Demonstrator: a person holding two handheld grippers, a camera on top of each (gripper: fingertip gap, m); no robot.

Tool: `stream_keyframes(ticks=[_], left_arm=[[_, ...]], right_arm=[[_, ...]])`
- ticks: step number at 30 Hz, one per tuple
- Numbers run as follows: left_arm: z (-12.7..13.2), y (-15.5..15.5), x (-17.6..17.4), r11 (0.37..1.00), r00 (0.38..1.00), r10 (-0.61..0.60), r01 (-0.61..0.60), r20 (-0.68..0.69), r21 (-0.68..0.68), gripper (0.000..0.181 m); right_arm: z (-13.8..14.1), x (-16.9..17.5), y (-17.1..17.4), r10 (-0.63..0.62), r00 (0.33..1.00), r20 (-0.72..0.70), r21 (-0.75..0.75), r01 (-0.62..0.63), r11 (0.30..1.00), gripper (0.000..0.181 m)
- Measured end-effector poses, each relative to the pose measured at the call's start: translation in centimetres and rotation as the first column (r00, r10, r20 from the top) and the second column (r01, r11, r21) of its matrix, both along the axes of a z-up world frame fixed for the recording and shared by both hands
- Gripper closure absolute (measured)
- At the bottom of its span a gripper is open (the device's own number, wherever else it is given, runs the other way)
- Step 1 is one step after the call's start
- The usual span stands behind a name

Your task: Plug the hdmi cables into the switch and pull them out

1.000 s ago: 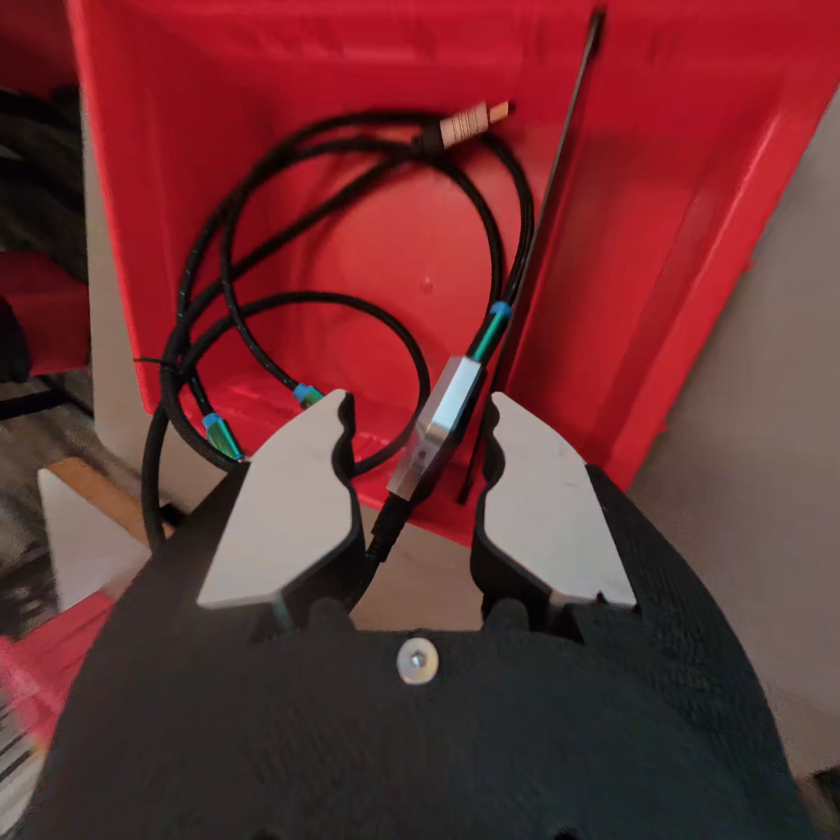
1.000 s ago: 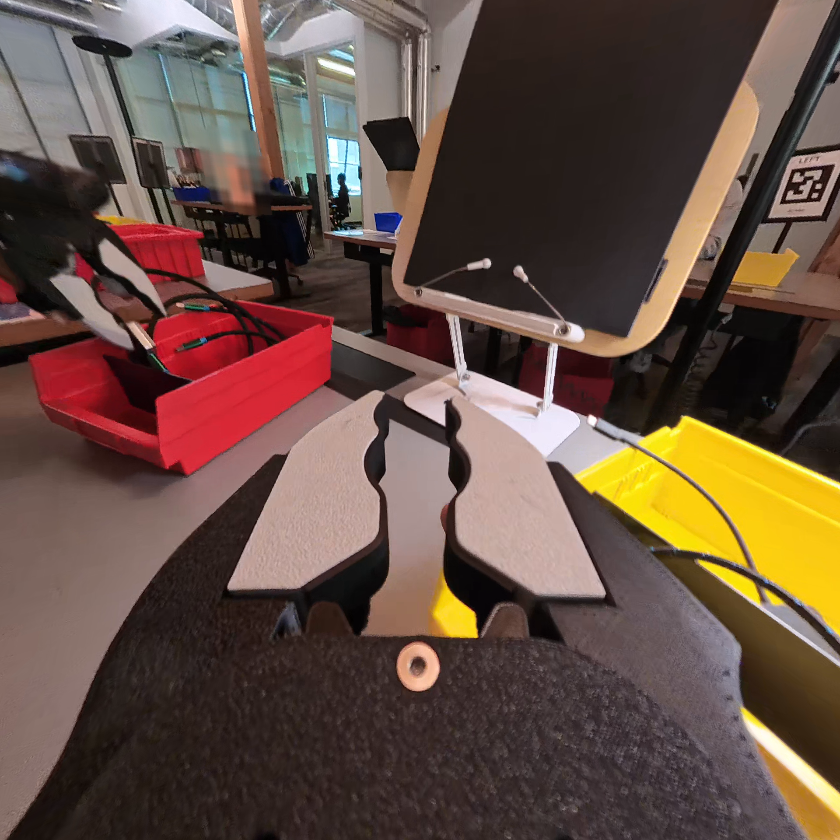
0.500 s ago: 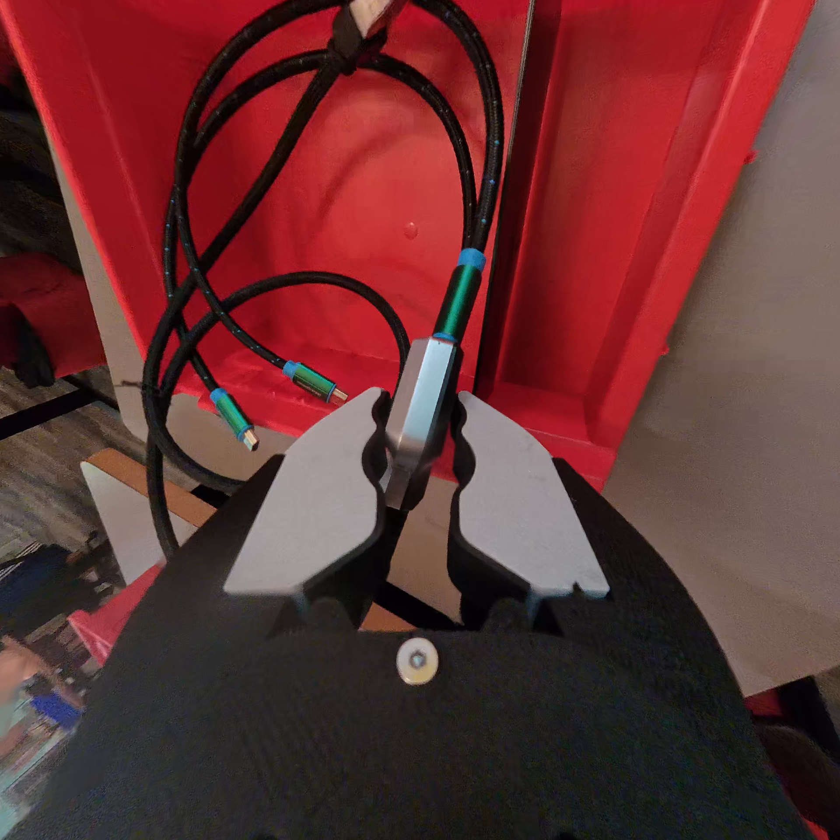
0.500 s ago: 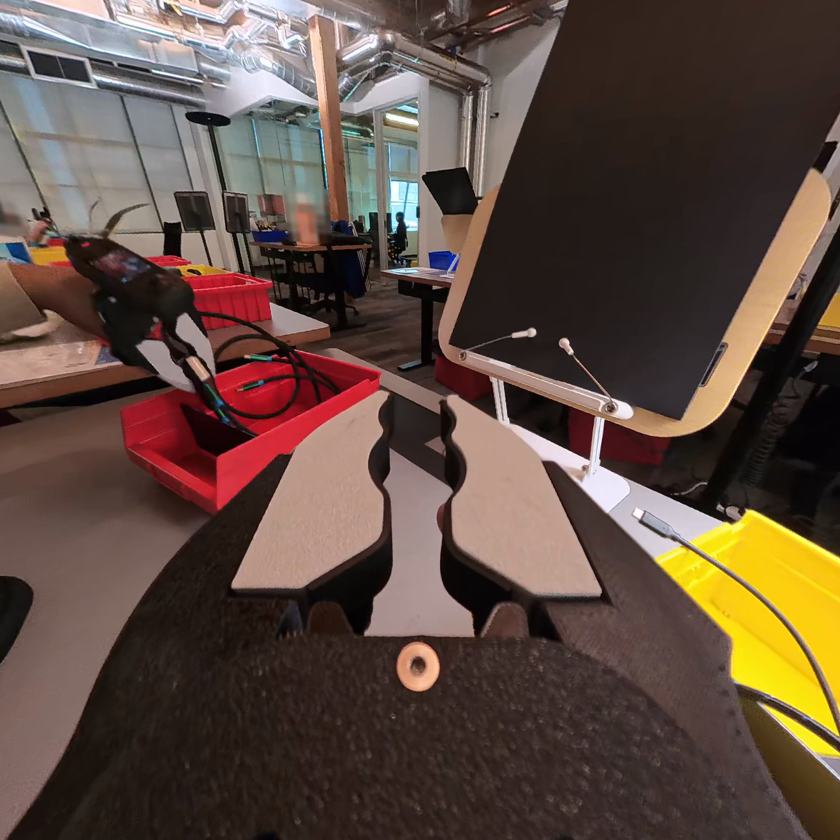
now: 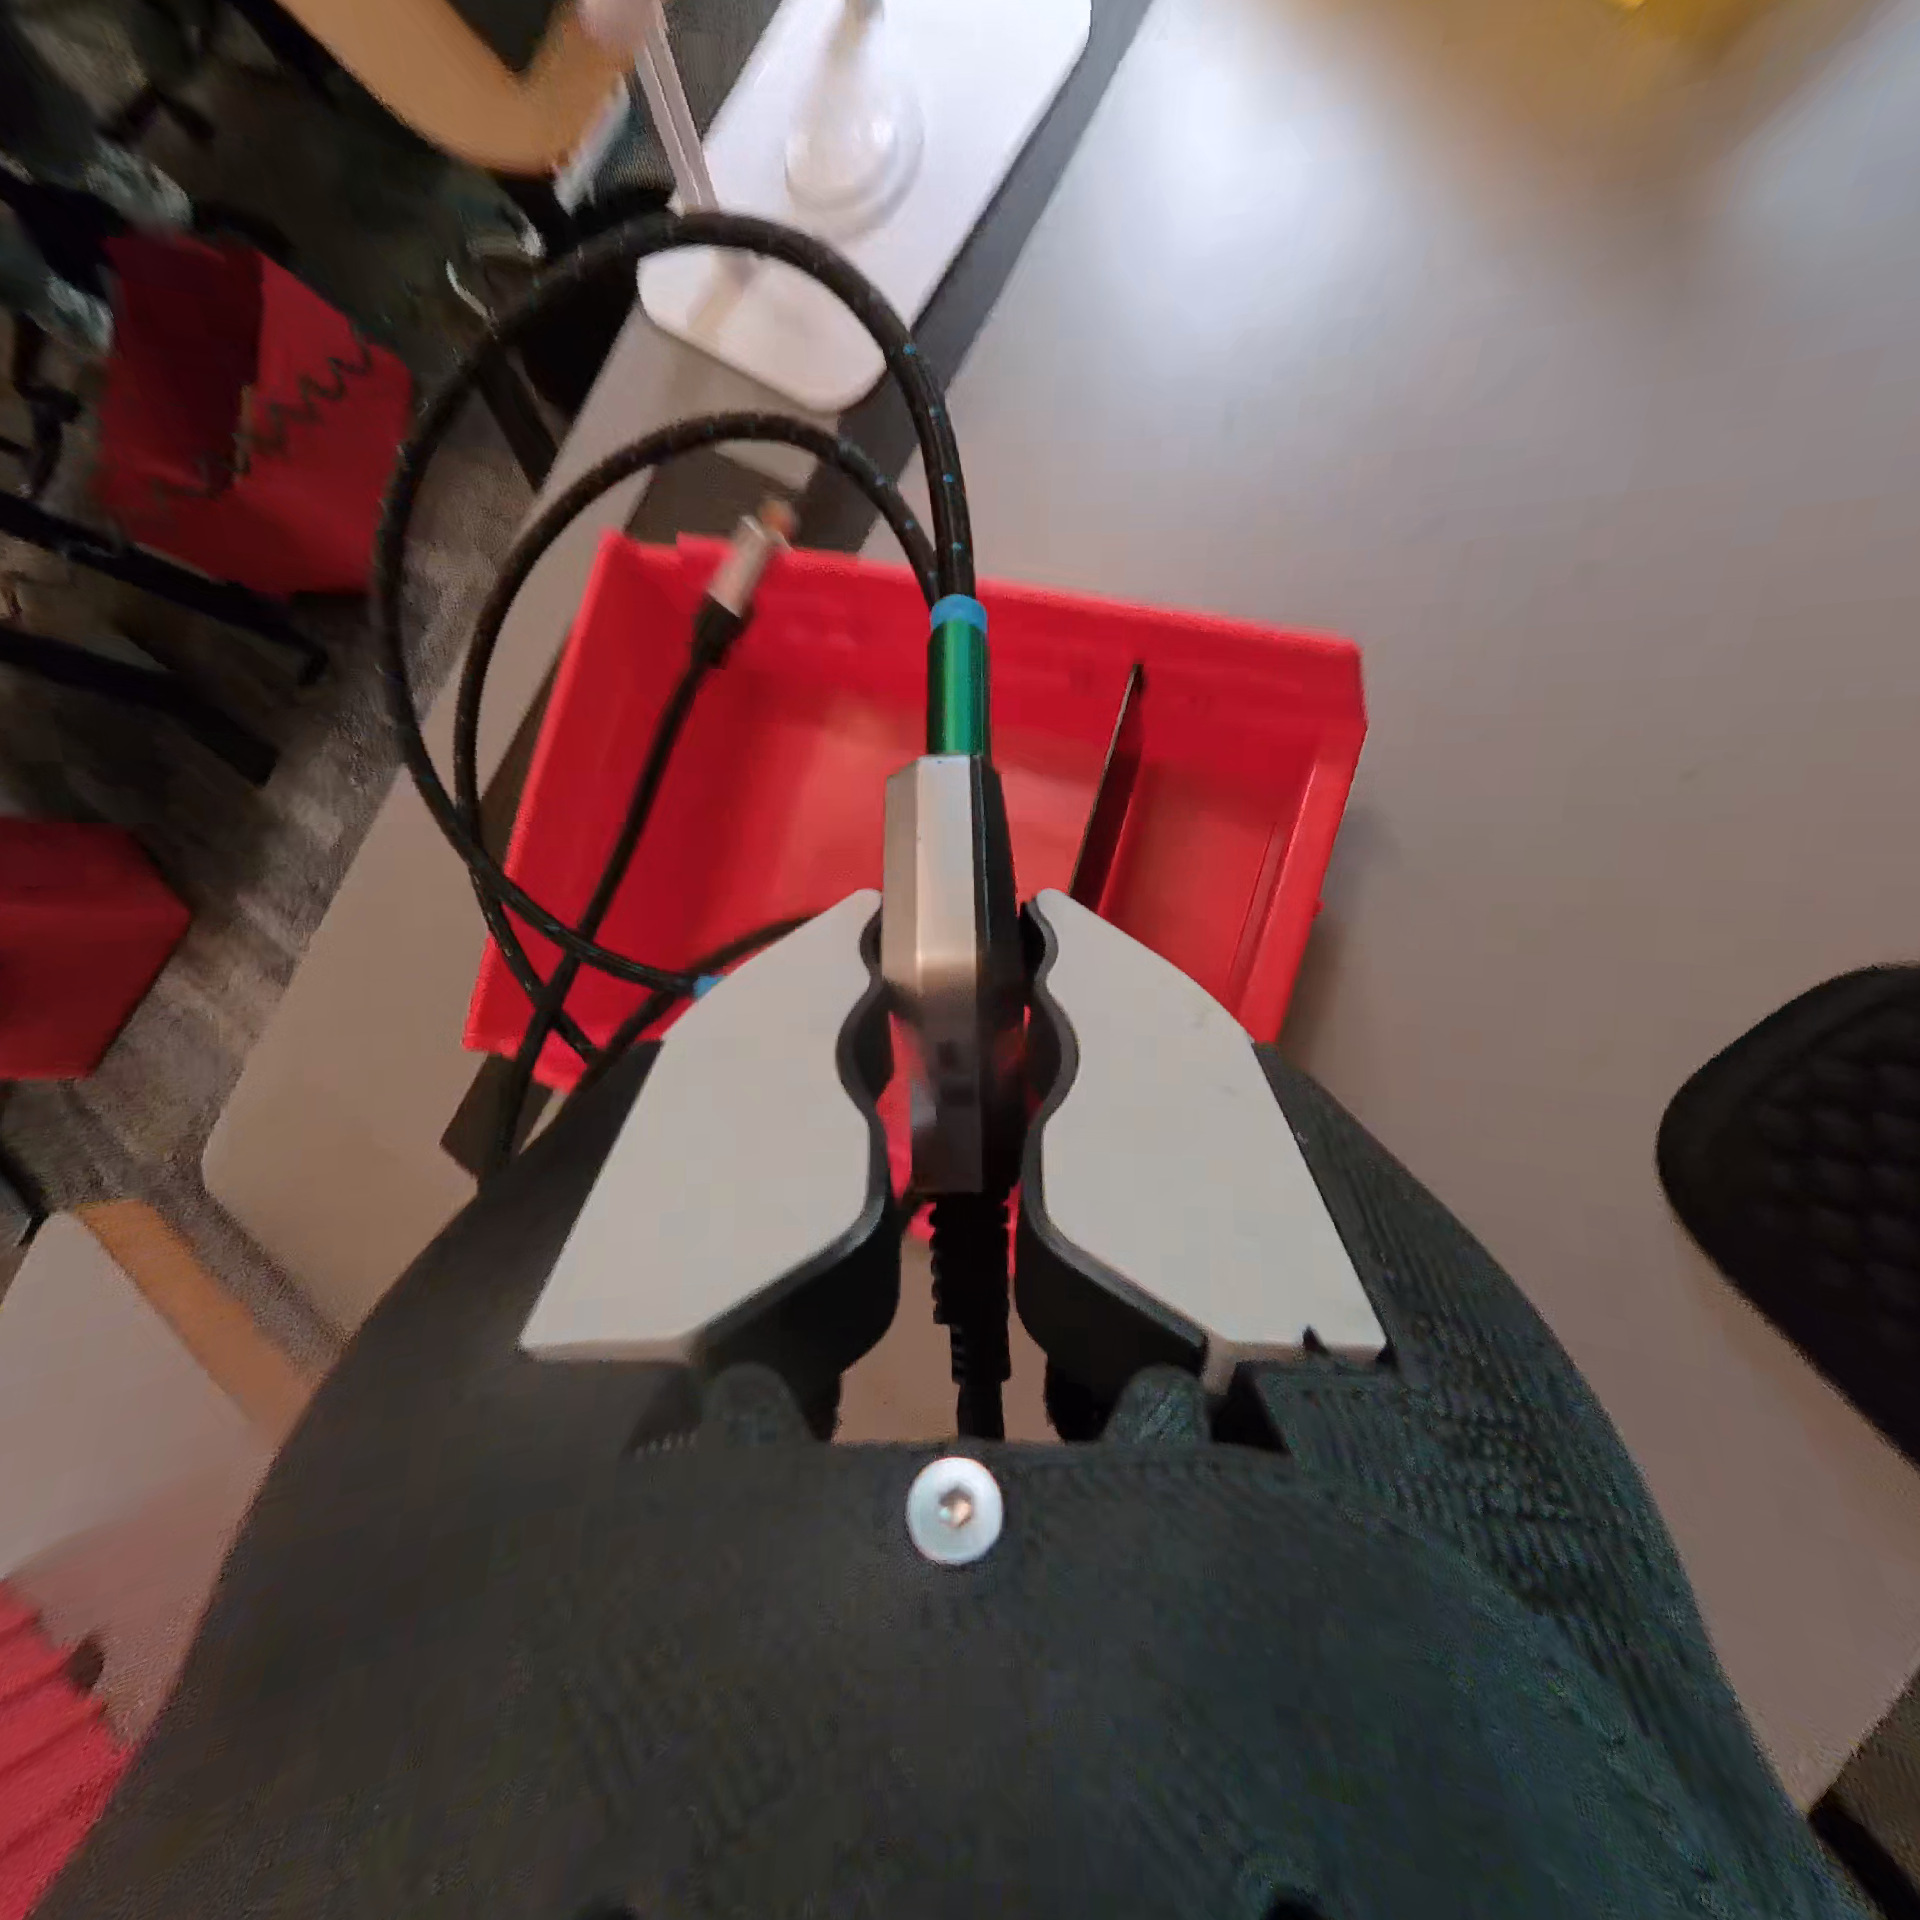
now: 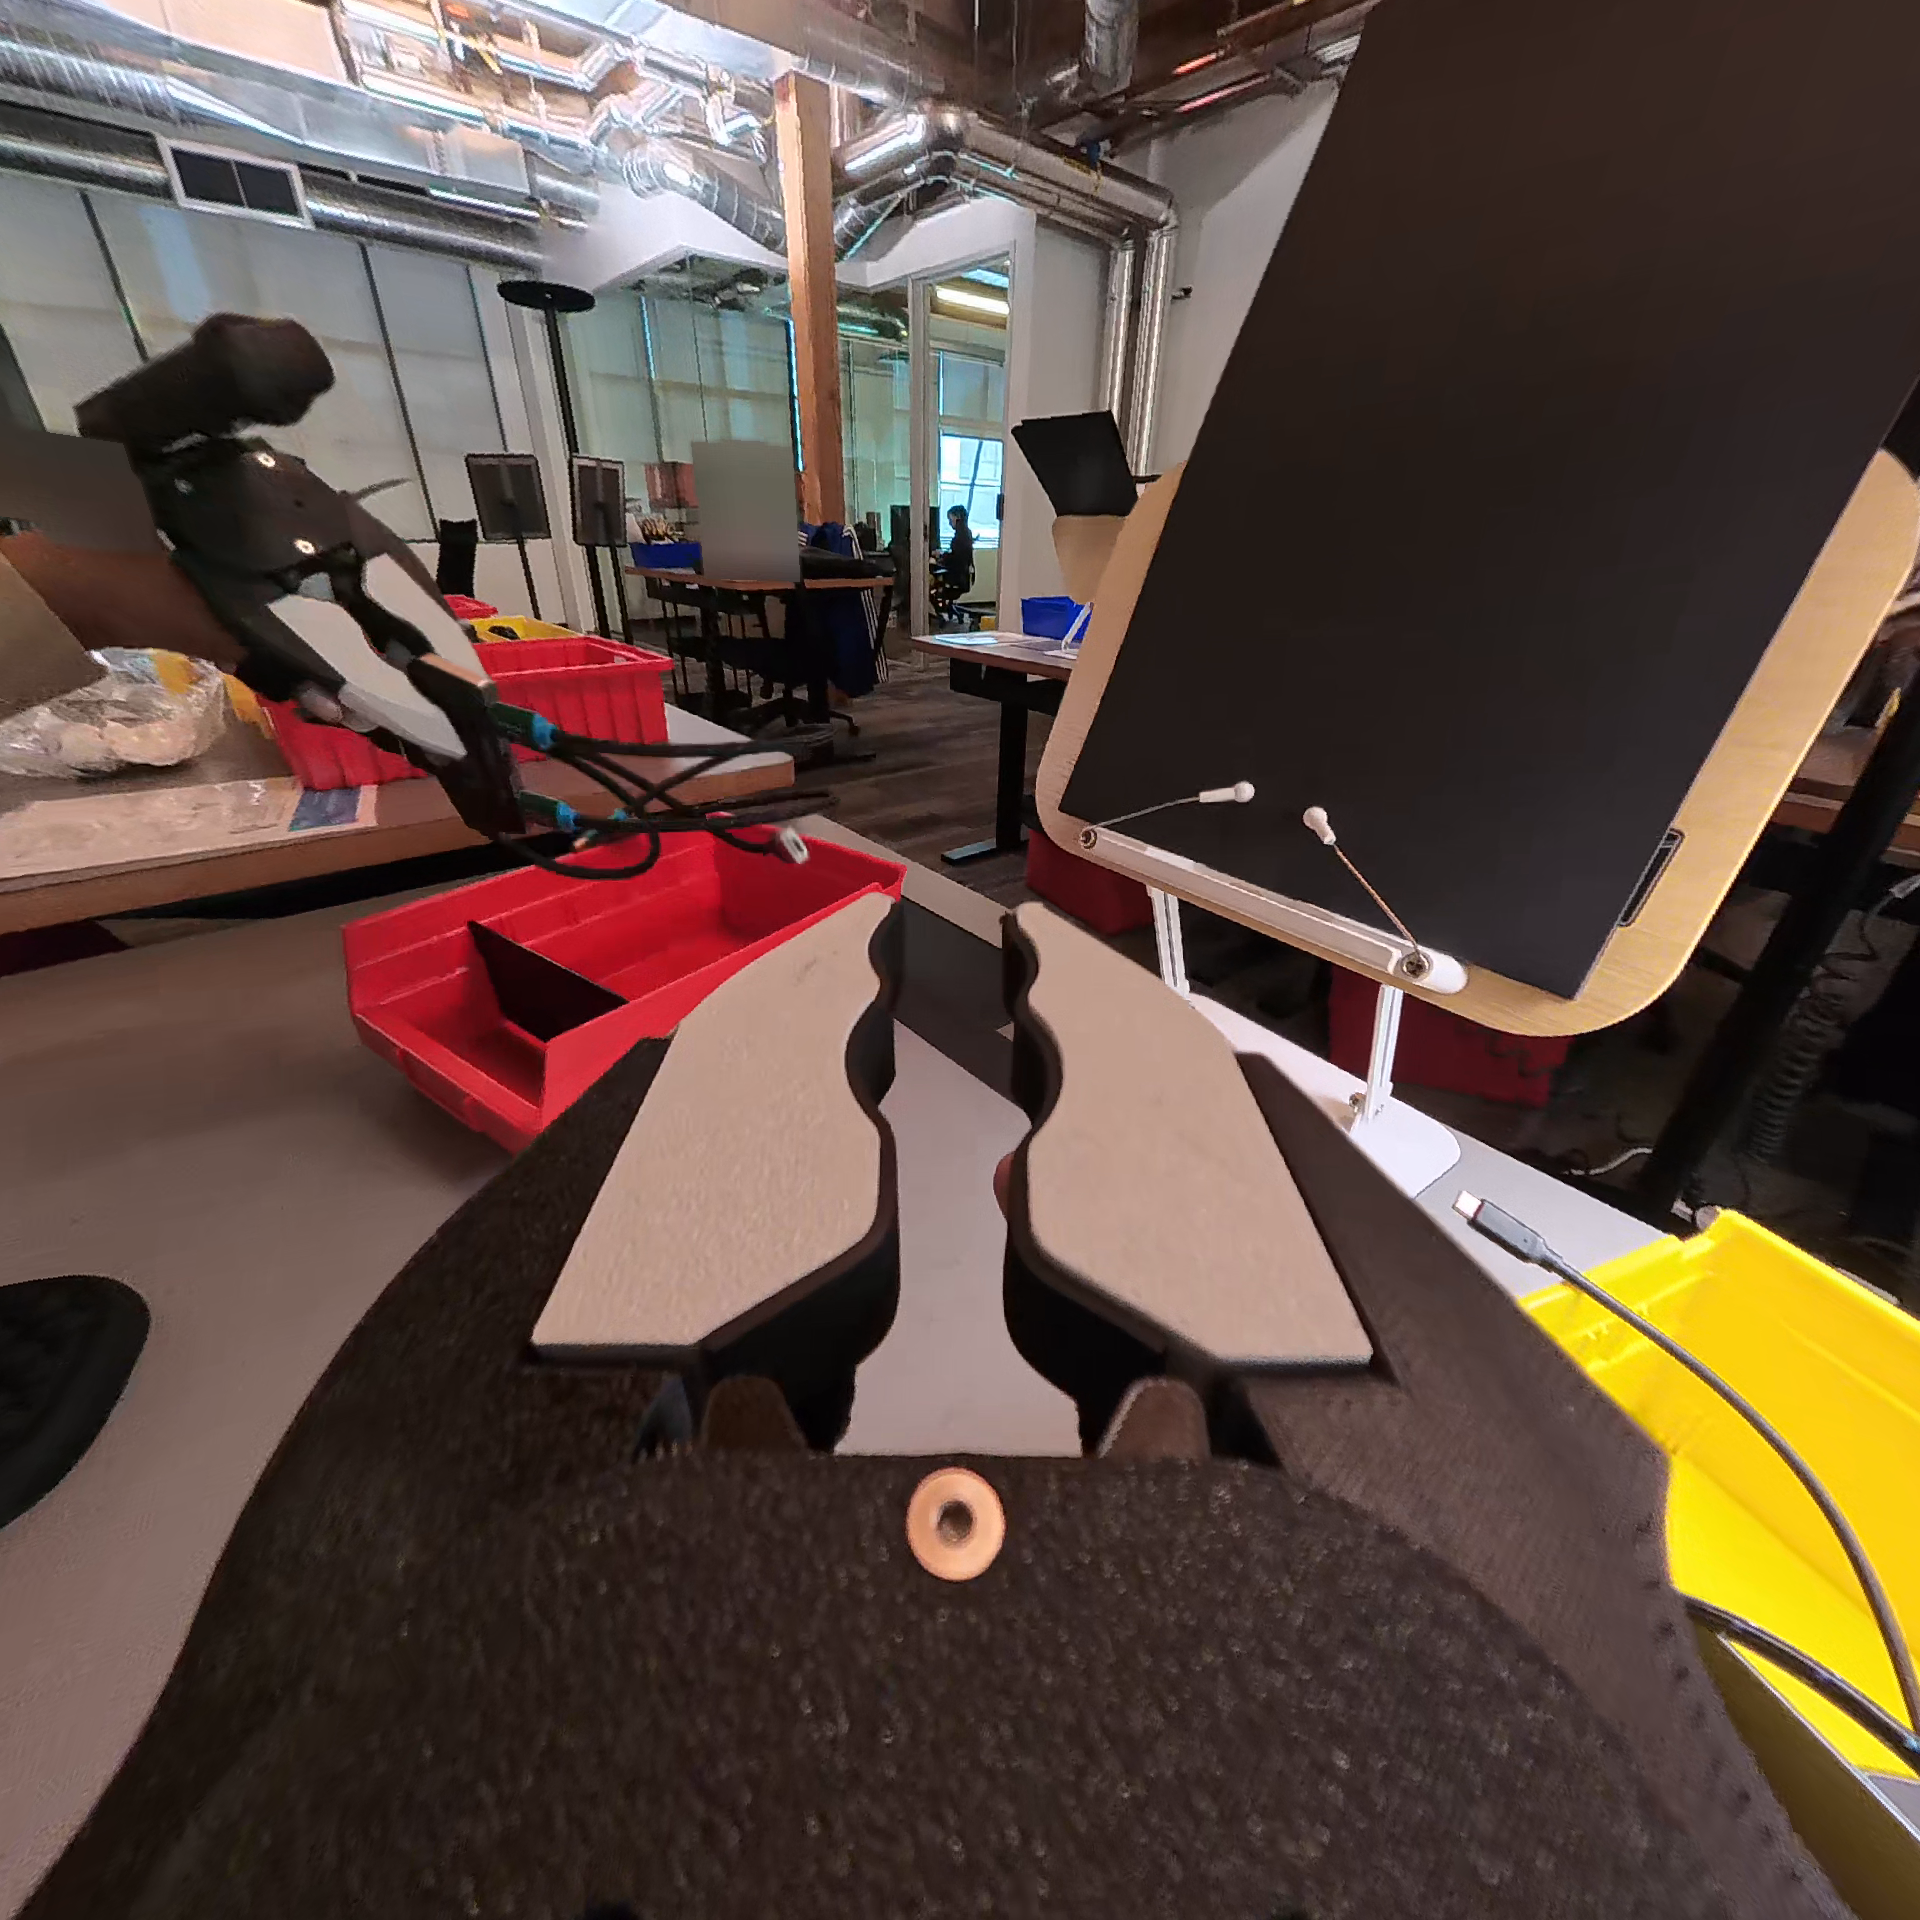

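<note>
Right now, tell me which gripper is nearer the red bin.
Left. The left gripper hangs above the red bin, shut on the silver switch; the right gripper sits beside the bin, empty.

Open-plan workroom: exposed silver ceiling ducts (image 6: 914, 156), one square wooden pillar (image 6: 816, 312), glazed partition walls (image 6: 312, 395), dark plank floor (image 6: 925, 769). Grey worktop (image 6: 187, 1122) in foreground; wooden desks (image 6: 312, 821) behind.
</note>
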State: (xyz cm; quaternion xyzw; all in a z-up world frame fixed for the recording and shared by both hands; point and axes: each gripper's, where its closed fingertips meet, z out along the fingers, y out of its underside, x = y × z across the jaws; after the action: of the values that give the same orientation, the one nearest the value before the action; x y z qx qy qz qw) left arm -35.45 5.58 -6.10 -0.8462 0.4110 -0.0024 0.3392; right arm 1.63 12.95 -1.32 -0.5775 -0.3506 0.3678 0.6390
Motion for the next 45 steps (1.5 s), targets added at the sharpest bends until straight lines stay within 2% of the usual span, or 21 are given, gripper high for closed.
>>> stream_keyframes(ticks=[1,6,12,16,19,24,28,32,34,35,36,40,45], left_arm=[[0.9,0.2,0.5,1.0,0.999,-0.001,0.0,0.041,0.031,0.158],[5.9,0.7,2.5,0.984,0.977,0.0,-0.038,0.215,0.172,0.159],[11.8,0.6,6.4,0.942,0.933,-0.076,-0.048,0.352,0.331,0.159],[15.0,-0.2,10.8,0.911,0.896,-0.186,0.004,0.404,0.411,0.159],[16.3,-1.2,15.0,0.887,0.845,-0.297,0.071,0.446,0.456,0.159],[14.4,-2.3,22.0,0.868,0.729,-0.439,0.195,0.525,0.456,0.159],[11.6,-3.2,26.1,0.858,0.571,-0.512,0.295,0.642,0.422,0.159],[8.2,-3.5,28.2,0.856,0.452,-0.503,0.375,0.737,0.355,0.159],[6.4,-3.5,28.7,0.852,0.405,-0.485,0.418,0.775,0.314,0.159],[5.7,-3.4,28.8,0.848,0.384,-0.478,0.436,0.79,0.301,0.159],[5.2,-3.1,28.6,0.849,0.363,-0.461,0.447,0.81,0.283,0.159],[4.2,-1.9,27.9,0.88,0.359,-0.385,0.421,0.85,0.22,0.157],[4.4,-0.1,26.0,0.935,0.484,-0.348,0.238,0.803,0.262,0.143]], right_arm=[[0.2,0.1,-0.1,0.0,1.0,-0.003,0.005,0.0,1.0,0.164],[0.8,0.0,-0.9,0.018,1.0,-0.016,0.02,-0.018,1.0,0.165],[1.0,-0.6,-1.7,0.054,0.998,-0.012,0.037,-0.053,0.998,0.165],[1.5,-1.0,-2.6,0.103,0.994,-0.036,0.048,-0.101,0.994,0.164],[2.2,-1.4,-3.6,0.153,0.986,-0.064,0.057,-0.149,0.987,0.164],[3.5,-2.7,-6.7,0.298,0.947,-0.123,0.056,-0.294,0.954,0.162],[3.4,-4.0,-8.7,0.412,0.902,-0.128,0.032,-0.412,0.911,0.156],[2.1,-5.2,-10.4,0.517,0.853,-0.077,0.006,-0.518,0.855,0.151],[0.8,-5.8,-10.5,0.519,0.854,-0.007,-0.005,-0.519,0.854,0.157],[0.3,-6.1,-10.3,0.501,0.865,0.022,0.003,-0.502,0.865,0.167],[-0.3,-6.4,-10.2,0.499,0.866,0.044,0.001,-0.499,0.866,0.167],[-1.4,-7.0,-9.4,0.508,0.862,0.013,-0.068,-0.506,0.86,0.169],[-1.3,-7.4,-8.3,0.474,0.878,-0.071,-0.086,-0.479,0.874,0.169]])
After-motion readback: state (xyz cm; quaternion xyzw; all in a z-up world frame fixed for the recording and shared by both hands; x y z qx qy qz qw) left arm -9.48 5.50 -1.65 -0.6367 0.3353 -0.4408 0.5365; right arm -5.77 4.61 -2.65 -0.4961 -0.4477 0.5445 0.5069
